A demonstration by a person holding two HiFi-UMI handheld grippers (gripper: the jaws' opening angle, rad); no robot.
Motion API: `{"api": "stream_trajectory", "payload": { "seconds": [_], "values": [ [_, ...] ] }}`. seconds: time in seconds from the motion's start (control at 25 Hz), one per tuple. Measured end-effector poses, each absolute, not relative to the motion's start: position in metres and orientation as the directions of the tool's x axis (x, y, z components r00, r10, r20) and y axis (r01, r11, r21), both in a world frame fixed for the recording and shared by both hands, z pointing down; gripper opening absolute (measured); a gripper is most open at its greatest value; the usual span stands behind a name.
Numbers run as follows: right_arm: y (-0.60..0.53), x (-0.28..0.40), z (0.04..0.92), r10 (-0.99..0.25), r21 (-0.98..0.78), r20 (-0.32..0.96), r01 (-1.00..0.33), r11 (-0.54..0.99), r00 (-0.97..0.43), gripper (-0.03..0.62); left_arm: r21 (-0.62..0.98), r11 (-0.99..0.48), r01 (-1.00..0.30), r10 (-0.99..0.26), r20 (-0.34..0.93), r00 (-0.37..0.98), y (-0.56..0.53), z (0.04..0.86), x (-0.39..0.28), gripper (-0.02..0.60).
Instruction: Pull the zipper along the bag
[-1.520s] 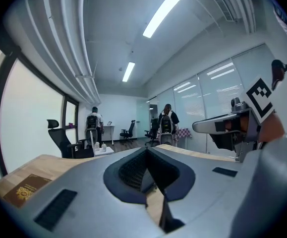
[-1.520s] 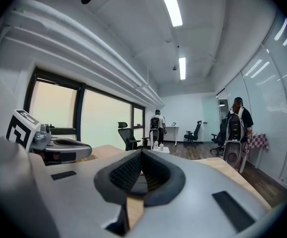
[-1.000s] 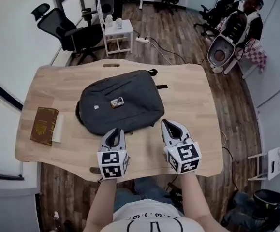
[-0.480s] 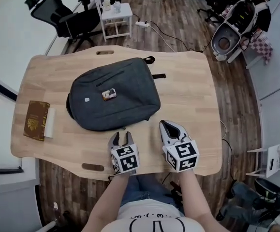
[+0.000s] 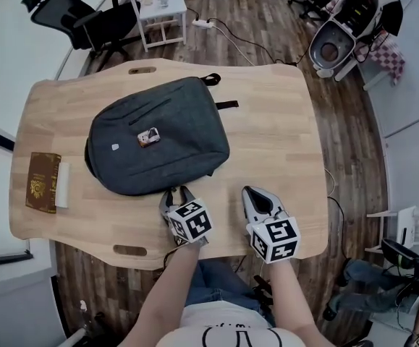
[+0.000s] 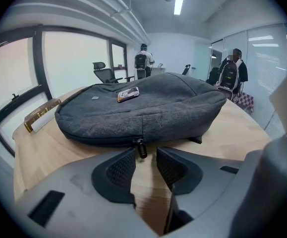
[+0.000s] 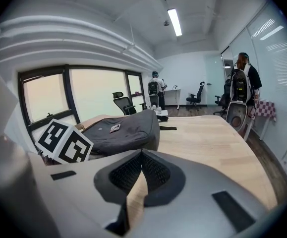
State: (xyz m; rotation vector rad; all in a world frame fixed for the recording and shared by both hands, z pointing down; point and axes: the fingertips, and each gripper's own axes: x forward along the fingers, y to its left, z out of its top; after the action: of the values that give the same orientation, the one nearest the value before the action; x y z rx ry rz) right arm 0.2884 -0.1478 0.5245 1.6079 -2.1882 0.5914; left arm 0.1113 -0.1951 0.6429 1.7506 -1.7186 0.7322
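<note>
Two grippers lie at the near edge of the wooden table (image 5: pixel 281 121), and one grey backpack (image 5: pixel 158 132) lies flat at the table's middle-left with its near edge turned toward the person. A brown book (image 5: pixel 41 181) lies well apart from it at the far left.

Left gripper (image 5: pixel 178 194): tips at the backpack's near edge. Its jaws are closing. The black zipper pull (image 6: pixel 141 148) hangs from the seam just between the tips, but the ribbed pads (image 6: pixel 121 170) do not press on it and a gap shows on either side. Nothing is gripped.

Right gripper (image 5: pixel 251 194): rests on bare table just right of the left gripper and clear of the backpack. Its jaws are together with nothing between them.

Handling assessment, by judgement:
- The backpack is soft woven fabric and looks lightly filled. It sags at the edges, so it will probably bunch or slide on the smooth table when the slider is drawn.
- The zipper pull is small, stiff and free to swing. It may tip aside as the pads meet, so the closure should be centred on it.
- The best hold is across the flat of the pull tab, close to the slider, with the draw kept in line with the seam.
- The idle right gripper could usefully pin the fabric beside the seam to give counter-tension
</note>
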Motion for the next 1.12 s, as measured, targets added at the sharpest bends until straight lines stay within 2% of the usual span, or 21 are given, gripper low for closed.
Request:
{"api": "stream_trajectory", "payload": {
  "seconds": [0.12, 0.36, 0.64, 0.92, 1.12],
  "values": [
    [-0.147, 0.292, 0.526, -0.806, -0.128, 0.521, -0.959, 0.252, -0.281, 0.052, 0.009, 0.024, -1.0, -0.669, 0.744, -0.009, -0.199, 0.65, 0.106, 0.121],
    [-0.151, 0.293, 0.523, -0.81, -0.126, 0.513, -0.959, 0.255, -0.283, 0.052, 0.005, 0.073, -0.997, -0.646, 0.762, -0.044, -0.203, 0.653, 0.098, 0.052],
    [-0.161, 0.285, 0.517, -0.82, -0.144, 0.491, -0.956, 0.256, -0.294, 0.052, 0.022, -0.074, -0.997, -0.646, 0.76, 0.065, -0.186, 0.642, 0.104, 0.051],
    [-0.161, 0.272, 0.512, -0.814, -0.15, 0.486, -0.948, 0.281, -0.318, 0.052, -0.019, -0.194, -0.981, -0.679, 0.724, 0.121, -0.181, 0.627, 0.1, 0.018],
    [-0.173, 0.257, 0.508, -0.786, -0.079, 0.506, -0.926, 0.369, -0.357, 0.052, 0.017, -0.261, -0.965, -0.685, 0.701, 0.197, -0.18, 0.619, 0.097, 0.018]
  ]
}}
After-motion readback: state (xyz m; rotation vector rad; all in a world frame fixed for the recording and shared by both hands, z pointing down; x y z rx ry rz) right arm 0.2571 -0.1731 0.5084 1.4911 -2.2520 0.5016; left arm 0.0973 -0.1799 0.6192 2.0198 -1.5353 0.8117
